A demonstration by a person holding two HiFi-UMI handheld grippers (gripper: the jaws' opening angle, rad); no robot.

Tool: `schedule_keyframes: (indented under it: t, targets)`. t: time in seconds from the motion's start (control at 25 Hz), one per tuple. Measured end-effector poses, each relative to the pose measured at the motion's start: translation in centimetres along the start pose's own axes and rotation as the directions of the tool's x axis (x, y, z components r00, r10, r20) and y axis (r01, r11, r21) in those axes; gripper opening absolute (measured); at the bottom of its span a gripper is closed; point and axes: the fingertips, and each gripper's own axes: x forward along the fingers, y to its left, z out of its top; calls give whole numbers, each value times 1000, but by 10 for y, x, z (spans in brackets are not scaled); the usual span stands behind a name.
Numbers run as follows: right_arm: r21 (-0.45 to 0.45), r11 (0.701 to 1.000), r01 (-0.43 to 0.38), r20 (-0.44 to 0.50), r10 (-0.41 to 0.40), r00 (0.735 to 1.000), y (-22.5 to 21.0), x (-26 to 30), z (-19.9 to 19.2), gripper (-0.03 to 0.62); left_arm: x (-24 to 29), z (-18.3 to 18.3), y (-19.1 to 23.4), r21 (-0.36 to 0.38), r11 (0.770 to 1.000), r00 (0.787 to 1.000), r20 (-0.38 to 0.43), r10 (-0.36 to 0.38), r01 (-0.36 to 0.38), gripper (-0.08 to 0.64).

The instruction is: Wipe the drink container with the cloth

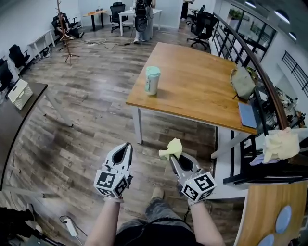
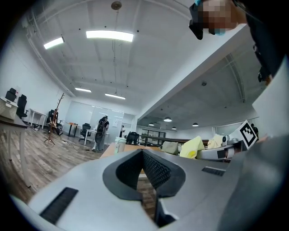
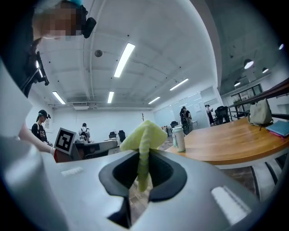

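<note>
A pale green drink container with a lid stands near the left edge of a wooden table; it also shows small and far in the left gripper view and the right gripper view. My right gripper is shut on a yellow cloth, which sticks up between its jaws. My left gripper is shut with nothing in it. Both are held over the floor, well short of the table.
A grey-green bag and a blue notebook lie at the table's right end. A railing runs along the right. Another yellow cloth rests on a ledge. A coat stand, office chairs and a person are far back.
</note>
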Motion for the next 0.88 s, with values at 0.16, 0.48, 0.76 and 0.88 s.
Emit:
schedule_keyframes:
  t: [0.16, 0.48, 0.76, 0.88]
  targets:
    - [-8, 1000, -12, -21, 12, 1000, -31, 21, 7, 43, 40, 6, 5, 8, 1000, 1000, 3, 5, -5, -5]
    - [-14, 998, -66, -30, 66, 997, -94, 67, 17, 43, 117, 6, 13, 16, 1000, 1000, 5, 25, -25, -5]
    - [12, 998, -68, -30, 68, 997, -130, 88, 17, 43, 149, -8, 23, 38, 999, 999, -25, 32, -31, 0]
    - [37, 997, -66, -40, 68, 997, -137, 95, 10, 43, 156, -11, 28, 27, 999, 998, -38, 44, -43, 35]
